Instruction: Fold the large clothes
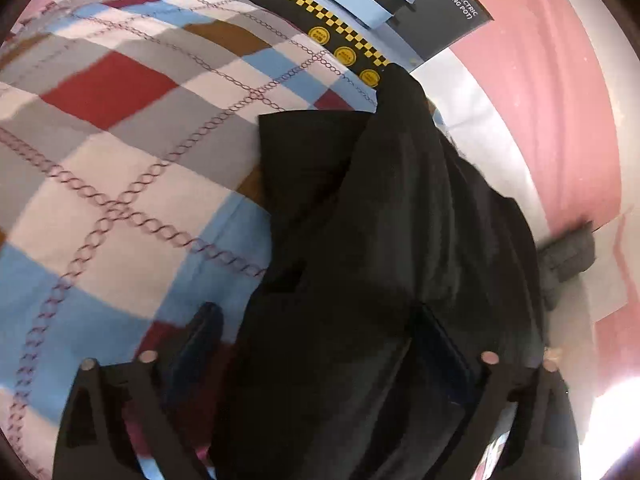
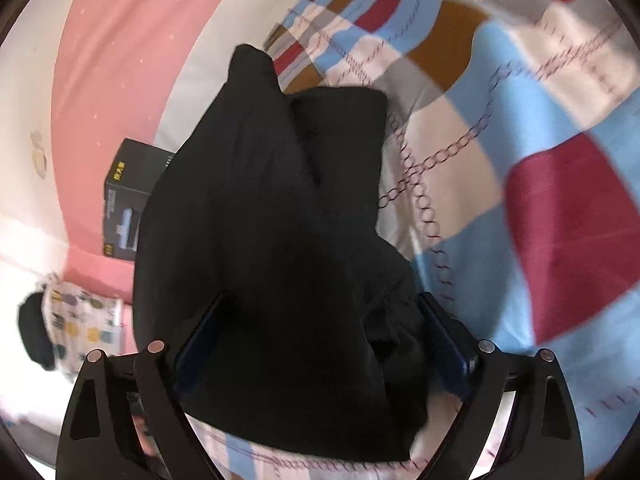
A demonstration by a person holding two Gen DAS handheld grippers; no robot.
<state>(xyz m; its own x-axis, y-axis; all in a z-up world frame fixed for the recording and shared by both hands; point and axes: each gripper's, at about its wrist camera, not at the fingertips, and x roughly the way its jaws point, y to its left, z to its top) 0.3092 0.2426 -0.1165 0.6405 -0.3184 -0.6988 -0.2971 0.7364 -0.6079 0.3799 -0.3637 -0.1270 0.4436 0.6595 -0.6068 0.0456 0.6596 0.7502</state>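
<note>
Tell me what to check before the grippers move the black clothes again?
1. Left gripper open: ok, jaws spread wide.
2. Right gripper open: ok, jaws spread wide.
3. Black clothes lying on the checked blanket: ok.
4. Pads pressing the cloth: cannot tell; fabric lies between both pairs of jaws.
5. Fold neat and flat: not ok, it looks bunched and humped.
6. Box clear of the clothes: cannot tell; the black cloth reaches up to its edge.
</note>
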